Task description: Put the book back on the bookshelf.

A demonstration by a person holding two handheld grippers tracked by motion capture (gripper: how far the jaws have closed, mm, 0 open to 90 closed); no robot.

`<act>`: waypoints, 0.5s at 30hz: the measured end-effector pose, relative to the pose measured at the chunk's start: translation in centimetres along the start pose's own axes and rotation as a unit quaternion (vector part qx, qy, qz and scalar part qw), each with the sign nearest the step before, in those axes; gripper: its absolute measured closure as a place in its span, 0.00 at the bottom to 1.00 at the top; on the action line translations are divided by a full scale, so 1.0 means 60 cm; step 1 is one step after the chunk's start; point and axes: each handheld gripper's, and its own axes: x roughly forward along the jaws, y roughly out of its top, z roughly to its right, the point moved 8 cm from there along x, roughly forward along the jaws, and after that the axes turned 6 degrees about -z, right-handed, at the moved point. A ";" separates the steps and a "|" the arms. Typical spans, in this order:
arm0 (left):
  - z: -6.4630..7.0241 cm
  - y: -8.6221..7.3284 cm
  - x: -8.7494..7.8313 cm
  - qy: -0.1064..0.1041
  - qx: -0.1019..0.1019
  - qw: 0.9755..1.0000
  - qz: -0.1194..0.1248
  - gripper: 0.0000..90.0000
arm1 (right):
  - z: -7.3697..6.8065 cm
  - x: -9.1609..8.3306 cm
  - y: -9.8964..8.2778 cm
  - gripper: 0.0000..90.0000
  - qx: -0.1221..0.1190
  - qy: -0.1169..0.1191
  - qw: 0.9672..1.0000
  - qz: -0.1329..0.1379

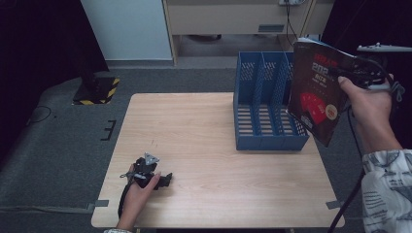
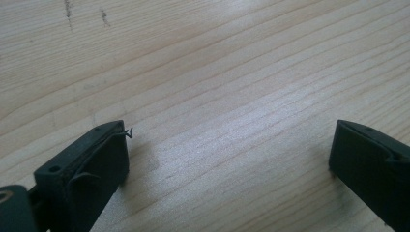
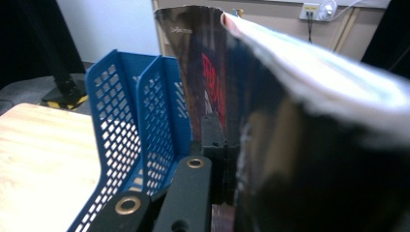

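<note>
Item held: a dark-covered book with red print, clamped by its edge in the right gripper; the jaws are pressed tight on the cover, as the right gripper view shows at the black jaw against the glossy cover.
Attitude of book: hanging tilted below and left of the gripper, off the table; held by one edge, probably so the free lower edge can lead into a slot.
Receptacle: blue file rack with perforated dividers, standing on the table just below and left of the right gripper; its slots open upward, which suits a drop from above.
Book against rack: in front of the rack's right end, above it, not yet inside any compartment; which slot is aimed at I cannot tell.
Idle tool: left gripper, resting low on the wooden table, well apart from the rack; jaws spread wide with bare wood between them.
Reason for idling: judged parked out of the way, since one hand suffices.
</note>
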 end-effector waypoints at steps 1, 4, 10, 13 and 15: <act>0.000 0.000 0.000 0.000 0.000 1.000 0.001 0.00 | 0.001 0.005 0.000 0.97 0.003 -0.003 1.000 -0.001; 0.000 0.000 0.000 0.000 0.000 1.000 0.001 0.00 | 0.005 0.014 0.001 0.97 0.008 -0.007 1.000 -0.006; 0.001 0.000 0.000 0.000 0.000 1.000 0.001 0.00 | 0.012 0.037 0.003 0.97 0.017 -0.017 0.999 -0.022; 0.001 0.000 0.000 -0.001 0.001 1.000 0.001 0.00 | 0.012 0.052 0.005 0.97 0.017 -0.024 0.999 -0.027; 0.001 0.000 0.000 -0.002 0.001 1.000 0.001 0.00 | 0.012 0.059 0.006 0.97 0.019 -0.026 0.999 -0.027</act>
